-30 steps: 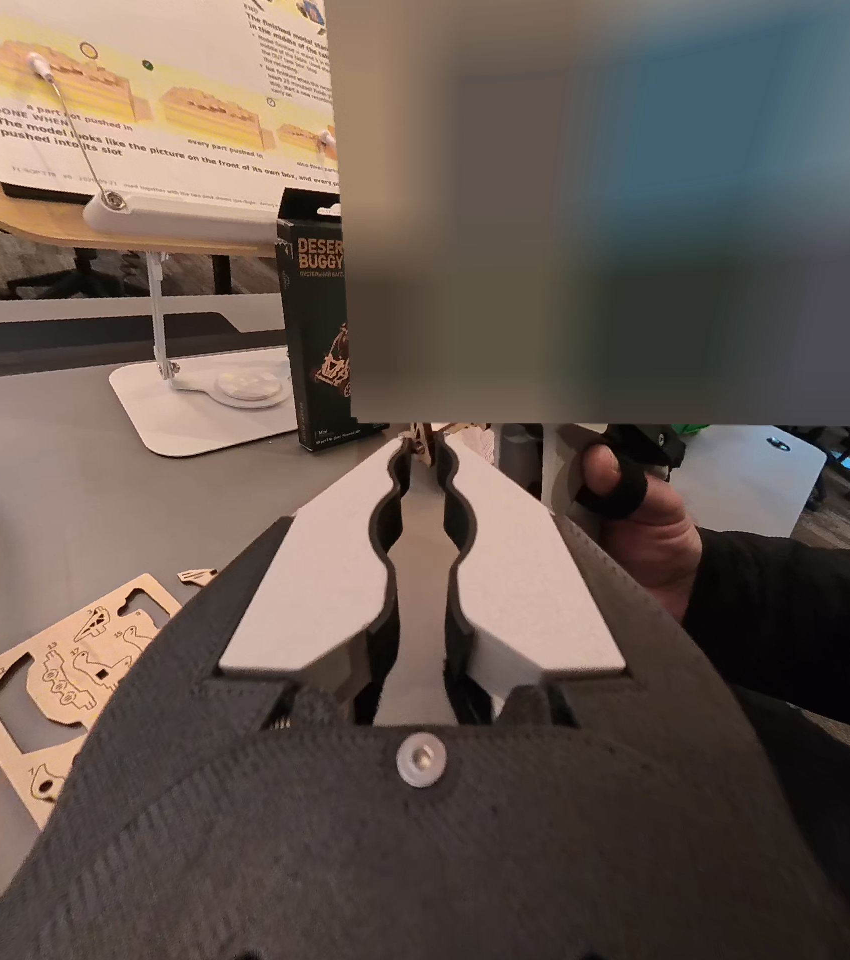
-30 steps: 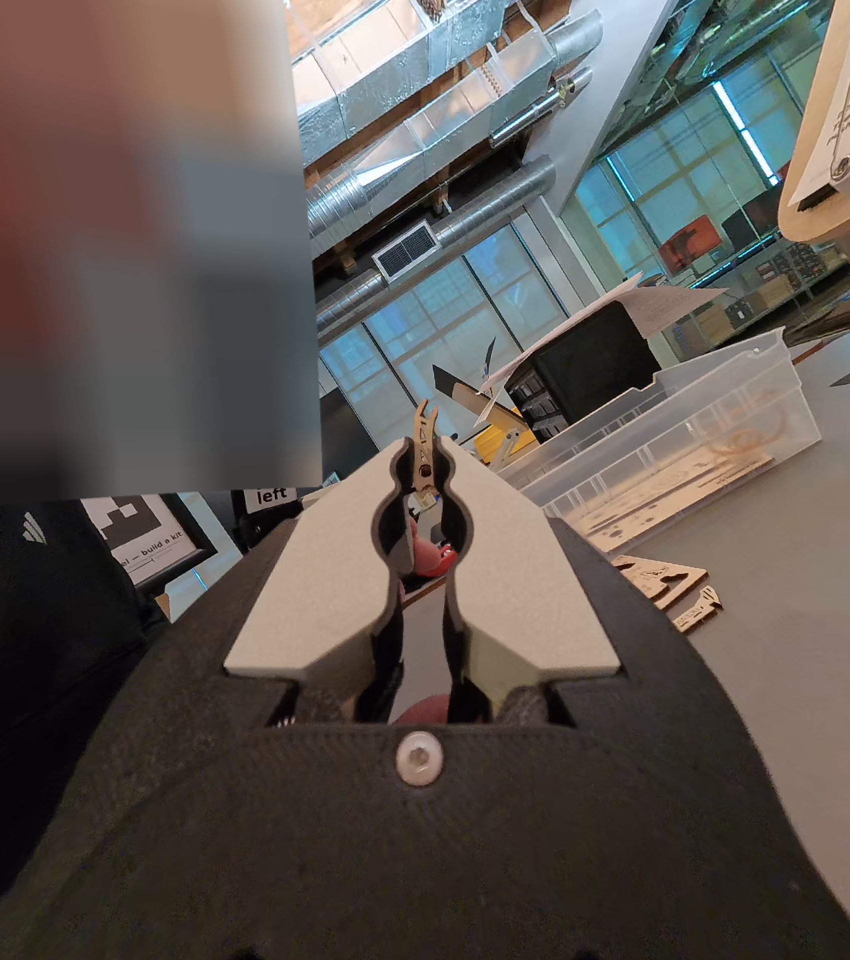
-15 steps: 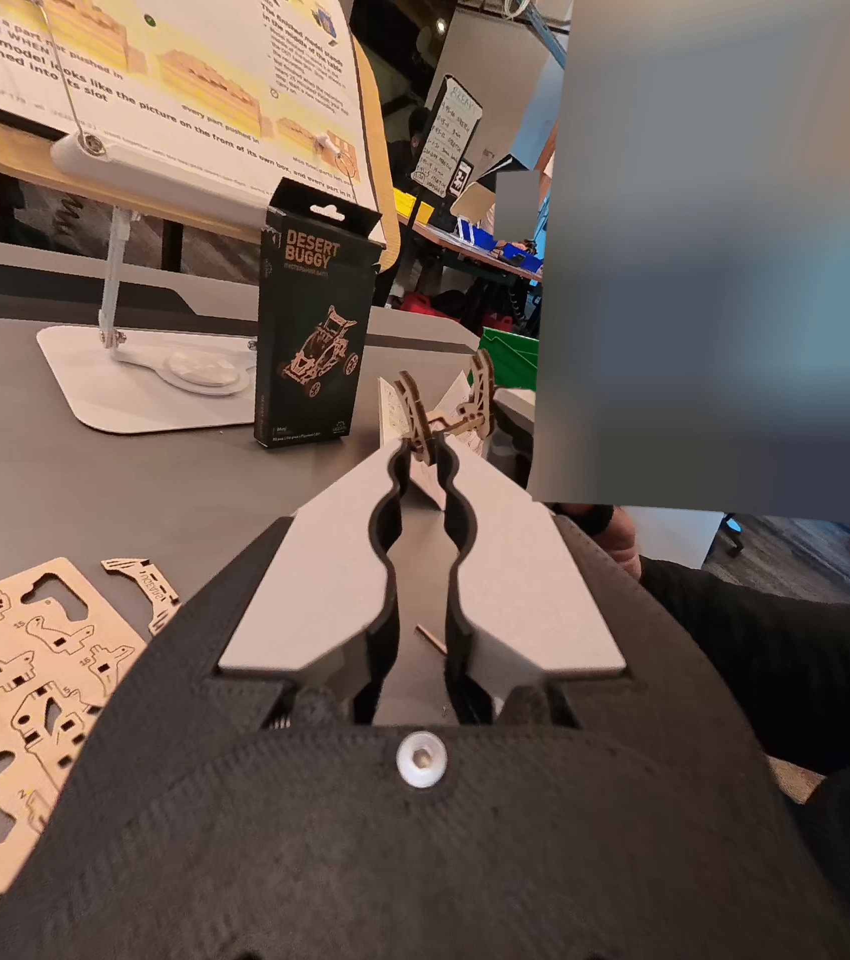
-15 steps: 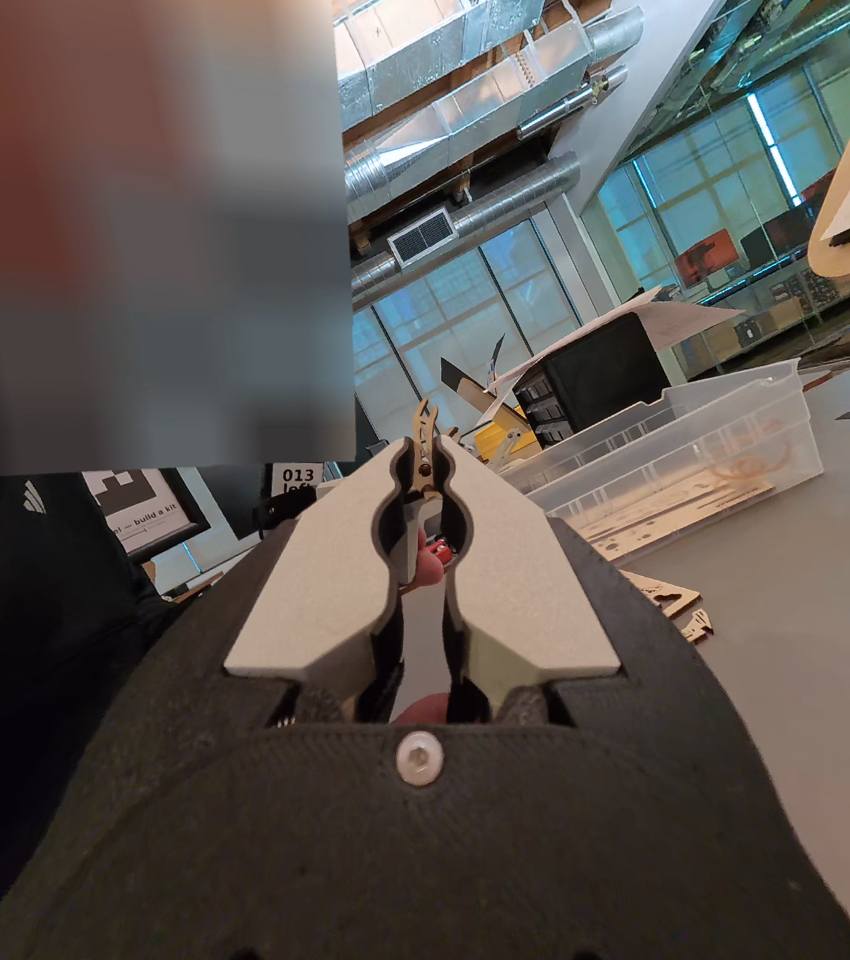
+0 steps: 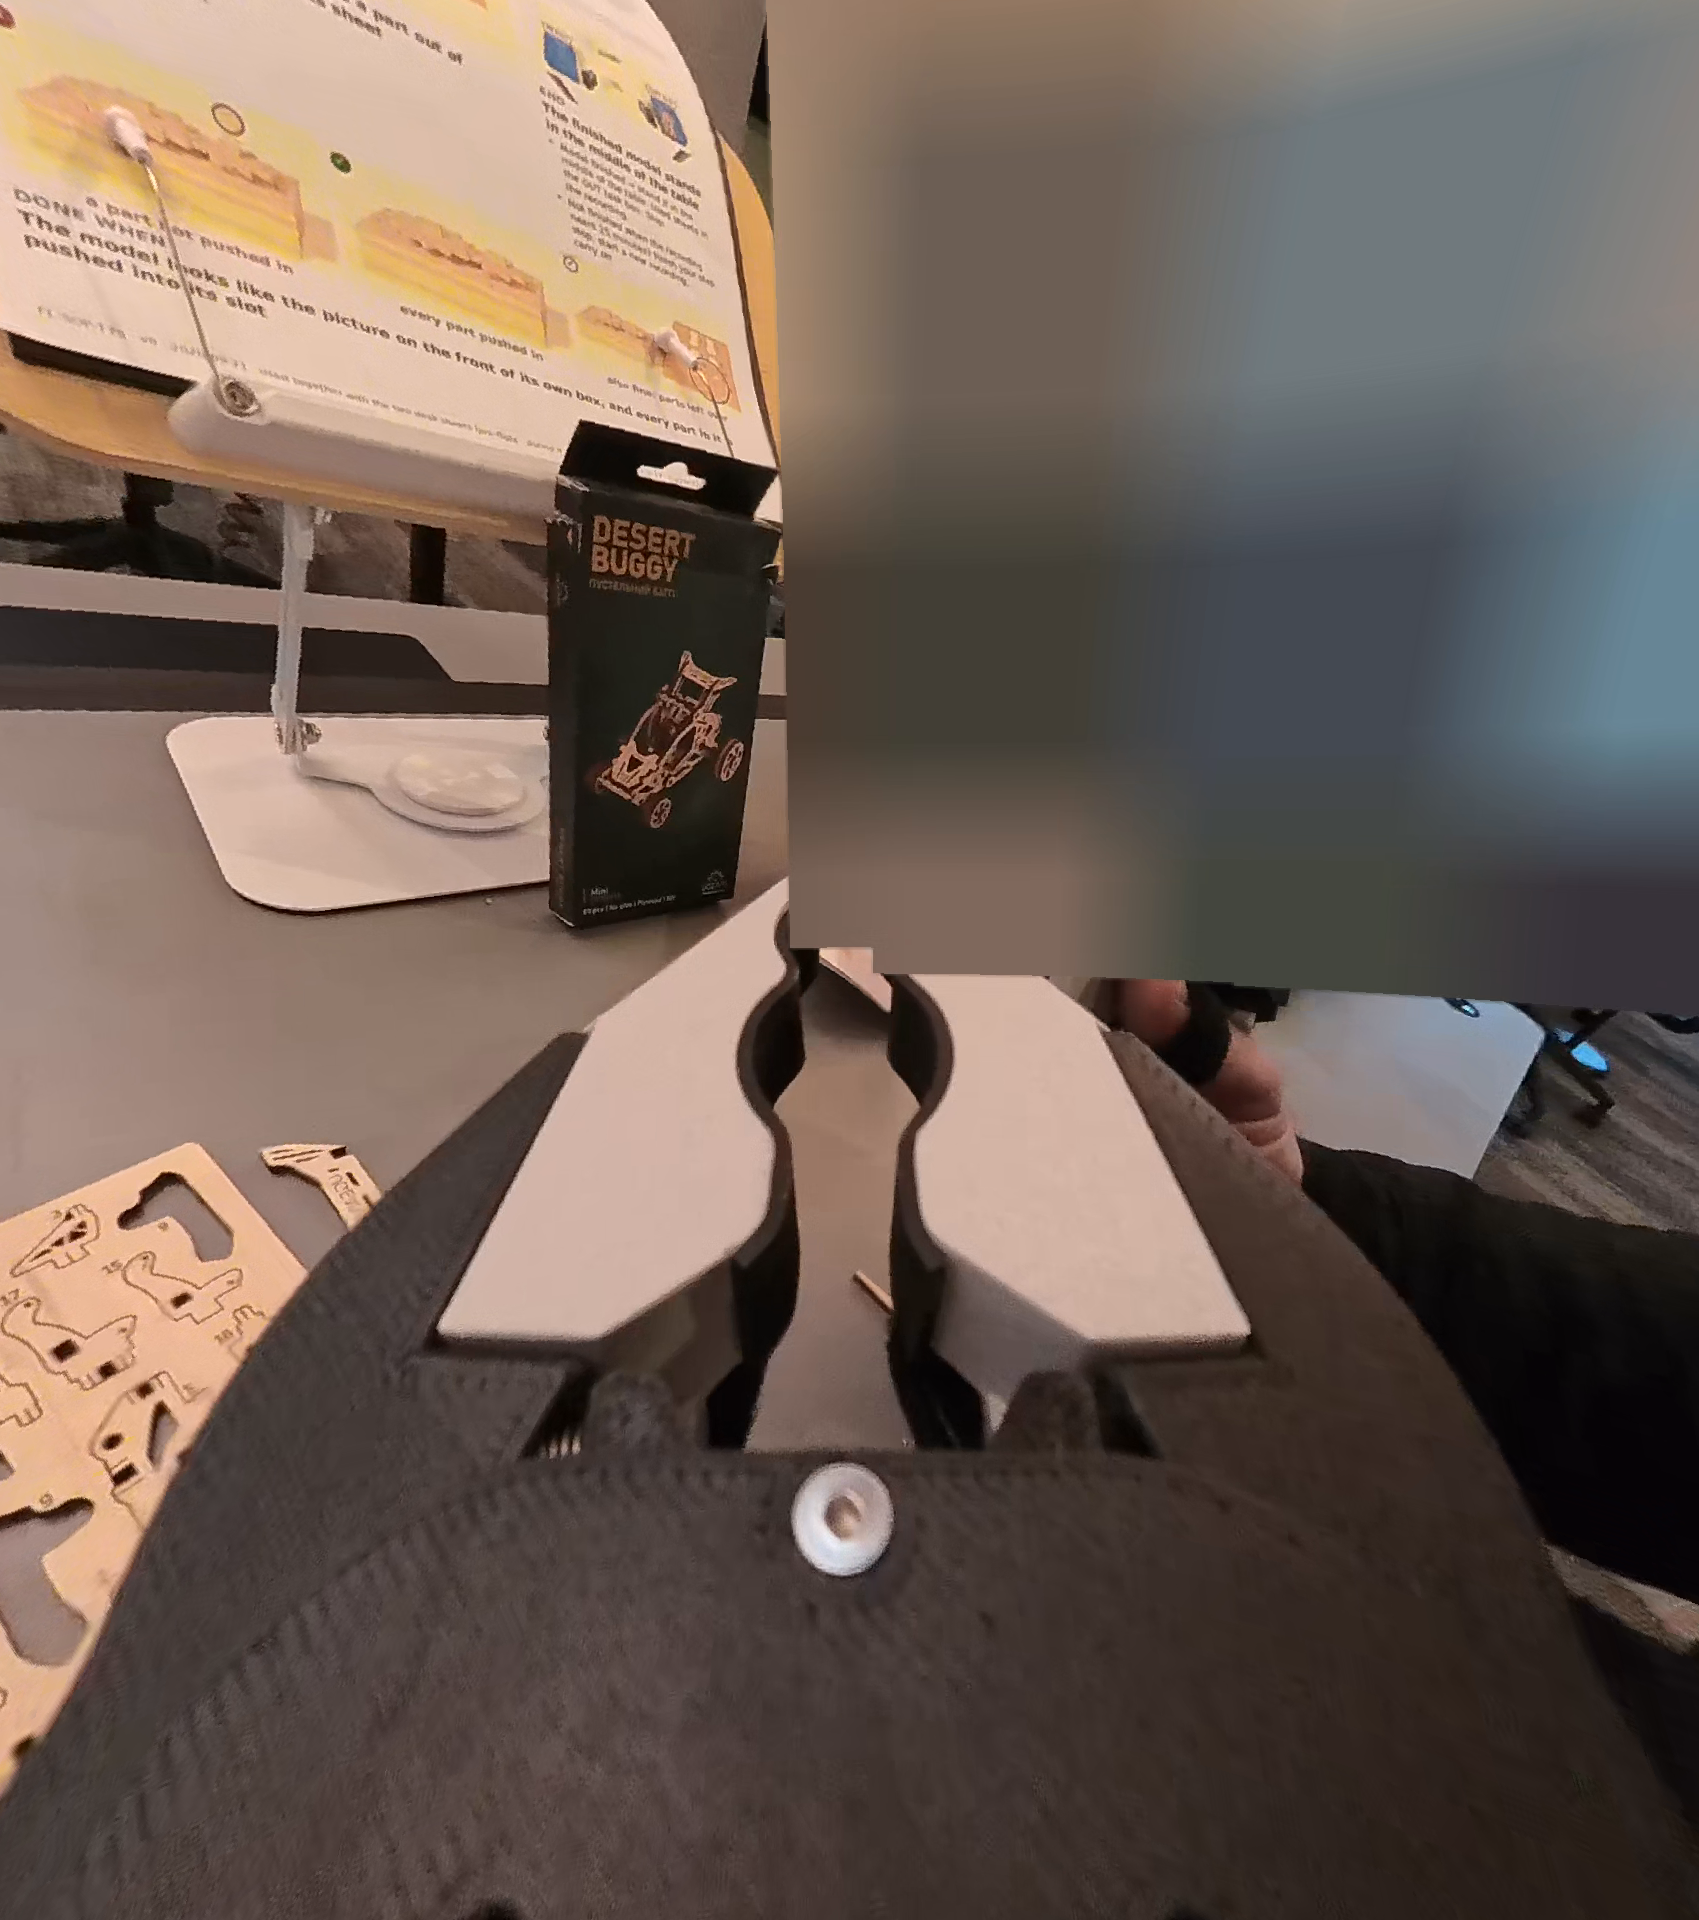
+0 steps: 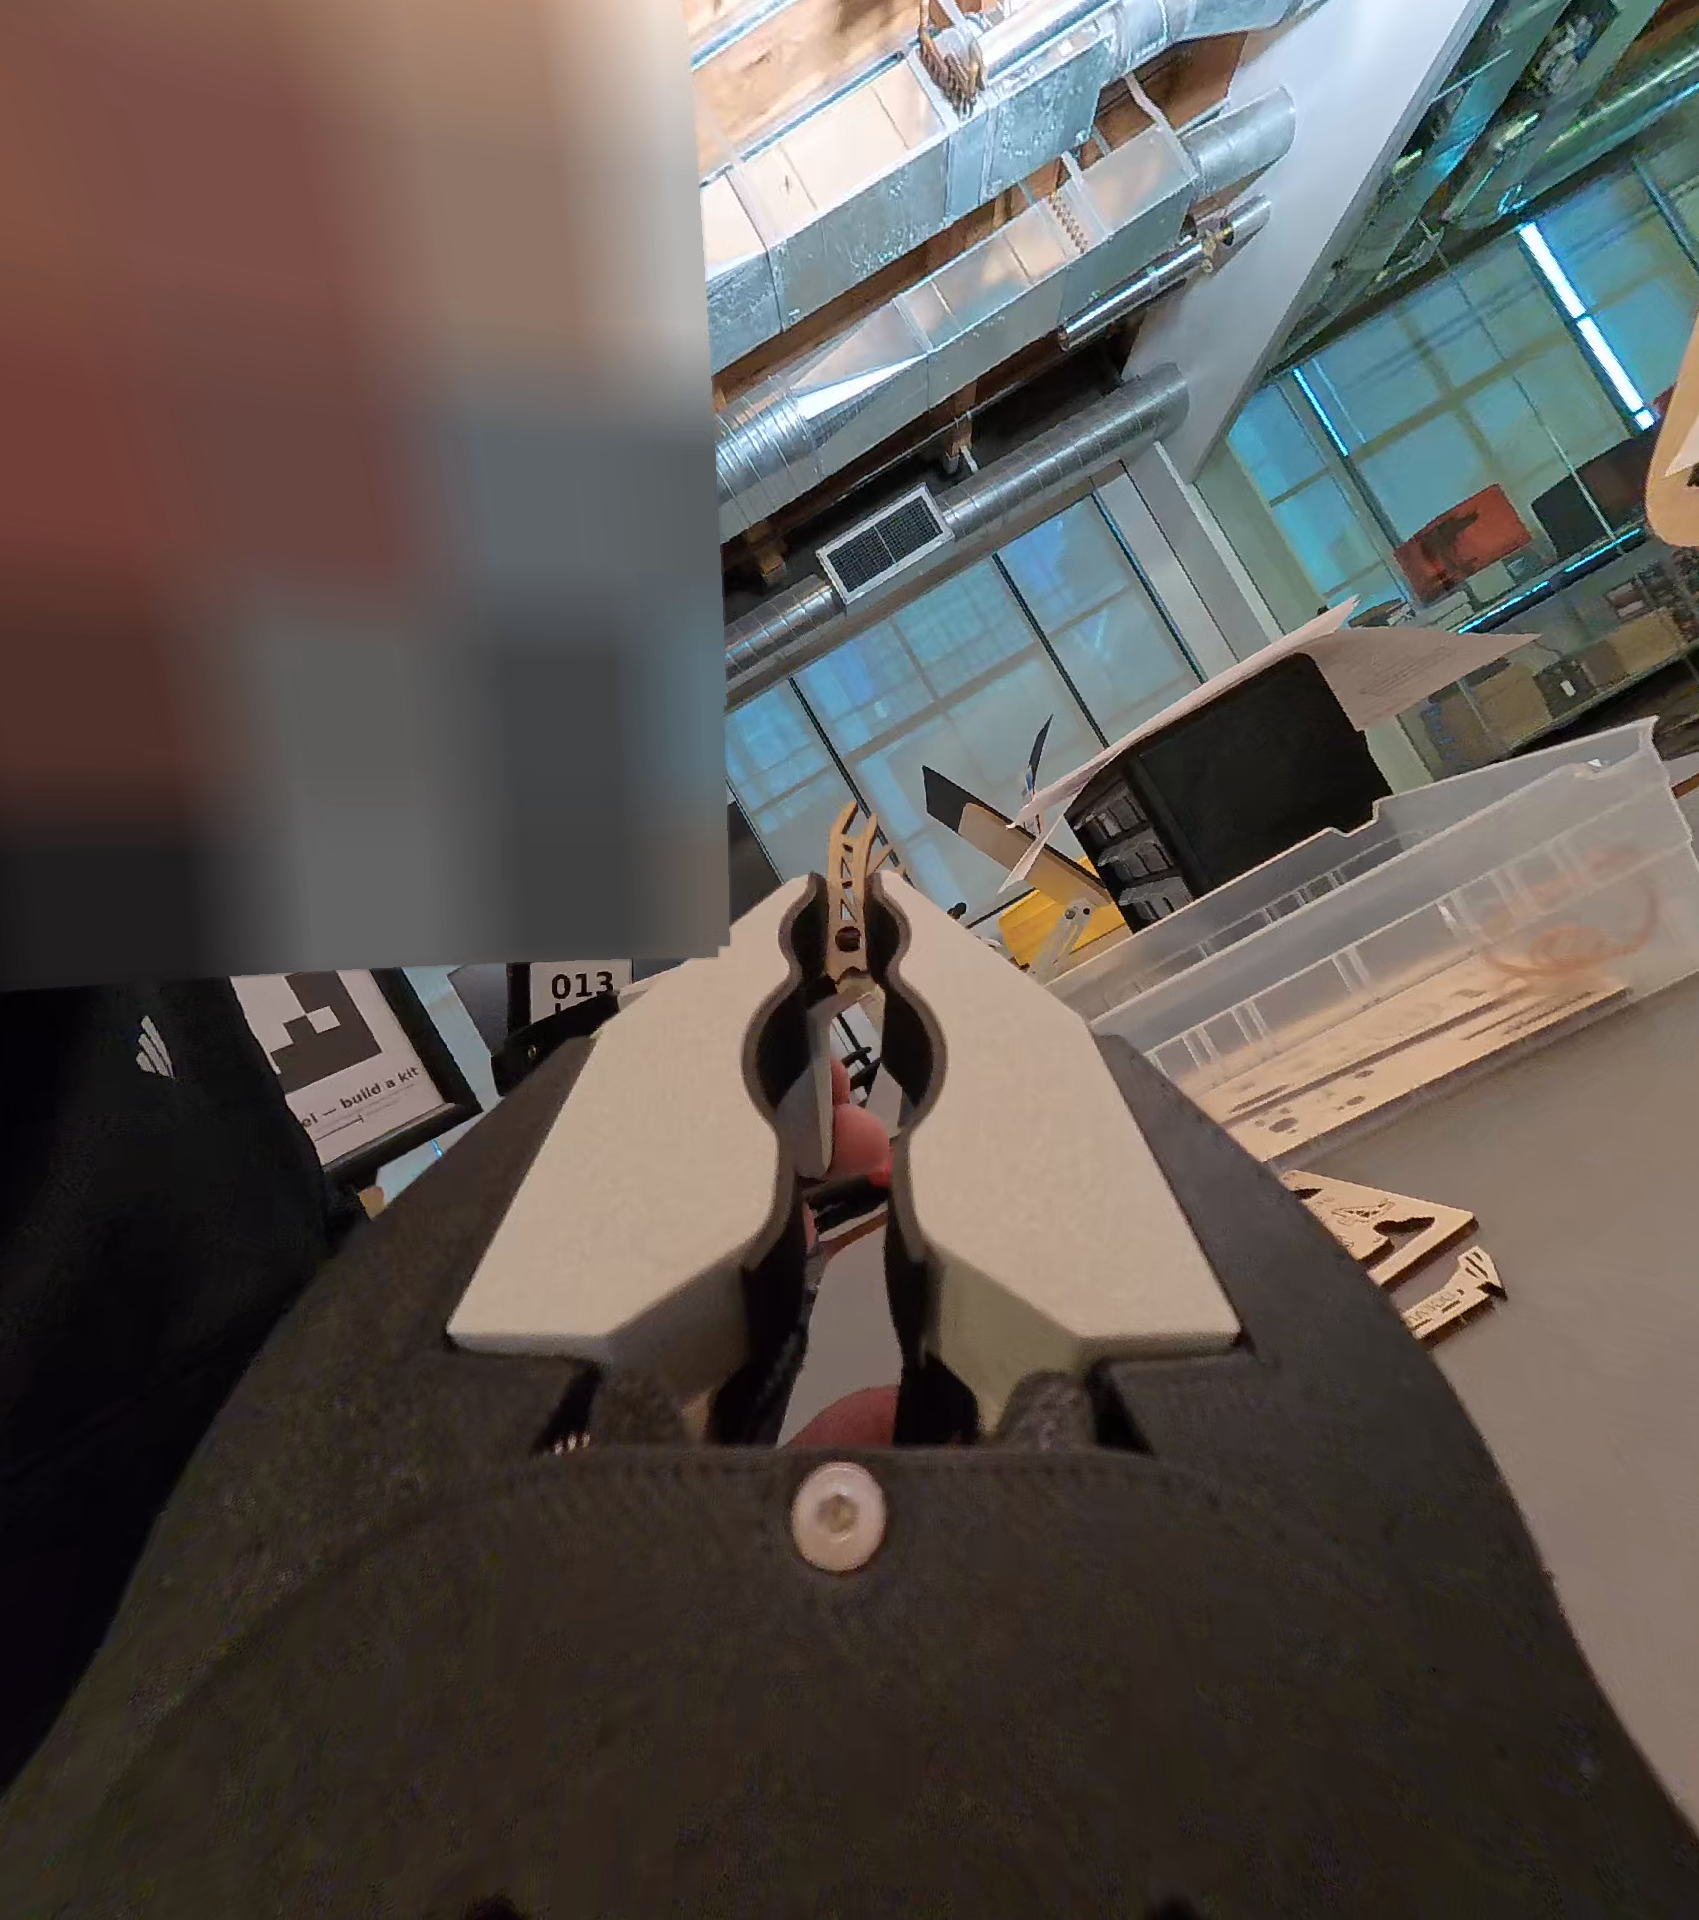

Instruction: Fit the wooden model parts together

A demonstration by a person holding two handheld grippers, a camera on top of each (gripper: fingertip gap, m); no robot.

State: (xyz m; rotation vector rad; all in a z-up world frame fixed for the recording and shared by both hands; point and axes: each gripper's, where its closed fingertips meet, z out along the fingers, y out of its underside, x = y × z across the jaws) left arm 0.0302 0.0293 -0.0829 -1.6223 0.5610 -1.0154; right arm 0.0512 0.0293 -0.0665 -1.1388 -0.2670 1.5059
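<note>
Pinching a thin wooden part (image 6: 850, 894) tight in the right jaws, tip poking out past them; left jaws' tips are hidden, can't tell.

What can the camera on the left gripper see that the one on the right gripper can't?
Only the left wrist view shows the dark model box standing on the table, the white stand with an instruction sheet, and the punched wooden sheet.

Only the right wrist view shows the right gripper pinching a thin wooden part, and a clear plastic bin.

Both show the grey table.
</note>
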